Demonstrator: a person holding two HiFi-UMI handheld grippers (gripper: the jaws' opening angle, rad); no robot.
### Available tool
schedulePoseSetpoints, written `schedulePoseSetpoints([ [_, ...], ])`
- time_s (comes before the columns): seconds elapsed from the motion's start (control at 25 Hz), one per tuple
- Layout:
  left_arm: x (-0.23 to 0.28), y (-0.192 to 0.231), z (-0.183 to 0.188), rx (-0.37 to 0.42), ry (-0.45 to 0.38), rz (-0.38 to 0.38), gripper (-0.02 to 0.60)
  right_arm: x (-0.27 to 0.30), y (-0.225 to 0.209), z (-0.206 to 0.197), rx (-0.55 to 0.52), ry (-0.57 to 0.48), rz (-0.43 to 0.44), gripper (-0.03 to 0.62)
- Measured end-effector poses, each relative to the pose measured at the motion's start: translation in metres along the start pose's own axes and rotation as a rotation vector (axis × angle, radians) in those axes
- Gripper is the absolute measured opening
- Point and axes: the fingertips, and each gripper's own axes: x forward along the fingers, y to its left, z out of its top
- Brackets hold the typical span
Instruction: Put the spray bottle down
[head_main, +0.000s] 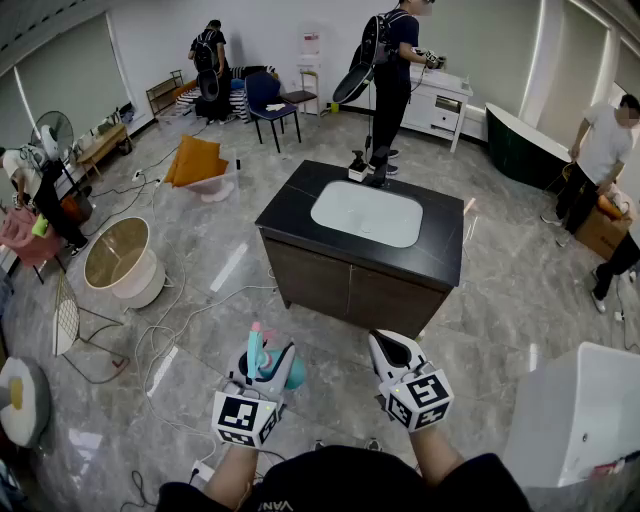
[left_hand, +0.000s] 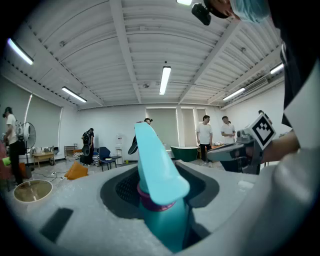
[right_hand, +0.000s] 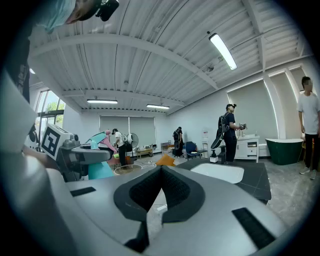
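**Kid:** Teal plastic! Is that the spray bottle (left_hand: 159, 172)?

**Helper:** Yes. The left tool (head_main: 268, 368) squeezes it just under the pink ring (left_hand: 150, 202), up over the floor (head_main: 190, 320).

**Kid:** And the right tool (right_hand: 160, 171)?

**Helper:** Closed, with nothing in it.

**Kid:** Is the bottle heavy?

**Helper:** I think it is light, smooth and a bit slippery. Holding the thin part is best. The black surface (head_main: 290, 205) is far ahead.

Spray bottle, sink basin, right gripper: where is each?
spray bottle (left_hand: 167, 225), left gripper view, teal body under the collar.
sink basin (head_main: 366, 213), head view, bare white bottom.
right gripper (right_hand: 162, 168), right gripper view, where its tips meet.
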Motion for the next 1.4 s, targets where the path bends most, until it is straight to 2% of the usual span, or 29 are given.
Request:
schedulePoseSetpoints([
  [0.24,0.0,0.026,-0.004,0.0,-0.004,-0.026,0.196,0.019,0.008,0.002,0.065,-0.041,-0.028,-0.002],
  [0.48,0.011,0.053,-0.015,-0.045,0.001,-0.026,0.196,0.042,0.003,-0.007,0.068,0.002,-0.045,0.002],
  [0.6,0.025,0.066,-0.017,-0.037,0.012,-0.026,0.196,0.063,-0.007,-0.006,0.078,0.007,-0.042,0.002],
  [1.04,0.13,0.134,-0.014,-0.037,0.018,0.048,0.196,0.176,-0.069,-0.005,0.098,0.058,0.048,0.002],
  [1.4,0.215,0.171,-0.012,-0.03,0.019,0.088,0.196,0.251,-0.119,0.002,0.093,0.078,0.121,0.002],
])
